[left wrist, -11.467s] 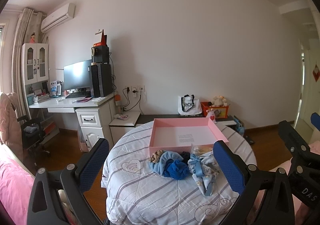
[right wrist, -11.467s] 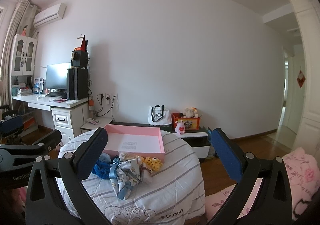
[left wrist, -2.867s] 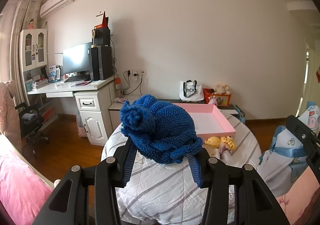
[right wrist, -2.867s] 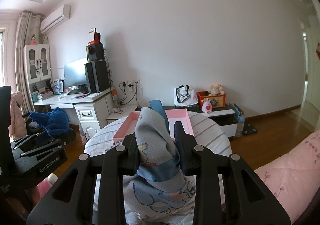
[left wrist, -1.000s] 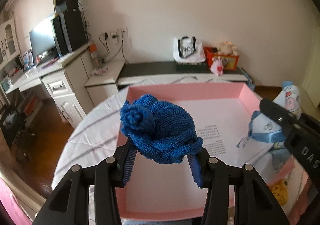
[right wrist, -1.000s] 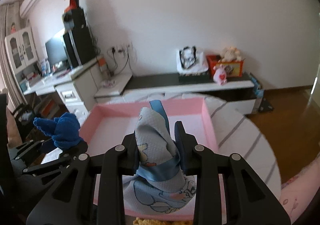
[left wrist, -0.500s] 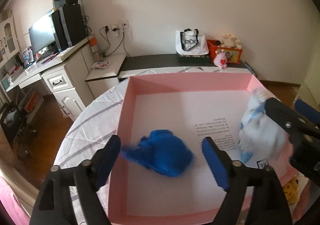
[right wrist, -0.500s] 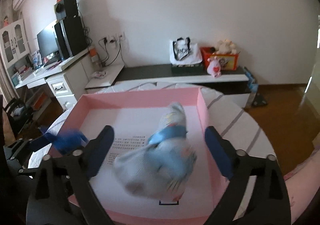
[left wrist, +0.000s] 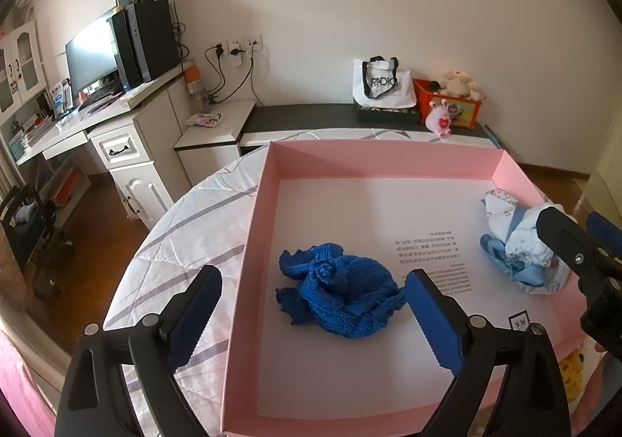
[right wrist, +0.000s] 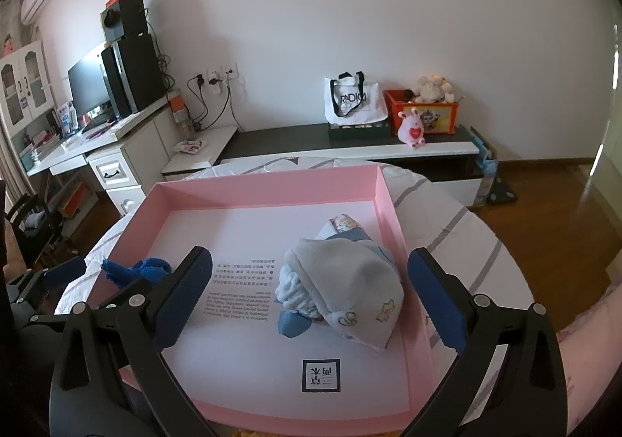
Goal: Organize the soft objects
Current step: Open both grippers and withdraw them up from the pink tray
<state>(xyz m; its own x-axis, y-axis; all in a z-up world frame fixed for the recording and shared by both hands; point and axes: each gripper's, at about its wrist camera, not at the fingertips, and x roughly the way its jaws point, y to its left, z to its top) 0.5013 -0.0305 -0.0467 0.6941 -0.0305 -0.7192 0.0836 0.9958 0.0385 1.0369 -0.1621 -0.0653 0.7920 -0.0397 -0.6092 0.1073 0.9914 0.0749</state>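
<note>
A shallow pink box (left wrist: 252, 242) (right wrist: 388, 211) lies on a round table with a striped white quilt (left wrist: 186, 238). A blue knitted hat (left wrist: 342, 297) lies in the box's left part; it also shows in the right wrist view (right wrist: 136, 269). A pale blue baby hat with a ribbon (right wrist: 342, 285) lies in the right part, also seen in the left wrist view (left wrist: 521, 242). My left gripper (left wrist: 311, 320) is open above the knitted hat. My right gripper (right wrist: 311, 297) is open above the baby hat.
A yellow plush toy (left wrist: 569, 371) lies on the table just outside the box's near right corner. Behind stand a white desk with a monitor (left wrist: 91, 52), a low dark bench (right wrist: 350, 141) with a tote bag and a toy bin, and a wood floor.
Both grippers have opened and let go. The blue knitted hat and the baby hat dropped into the pink box and now lie still on its bottom.
</note>
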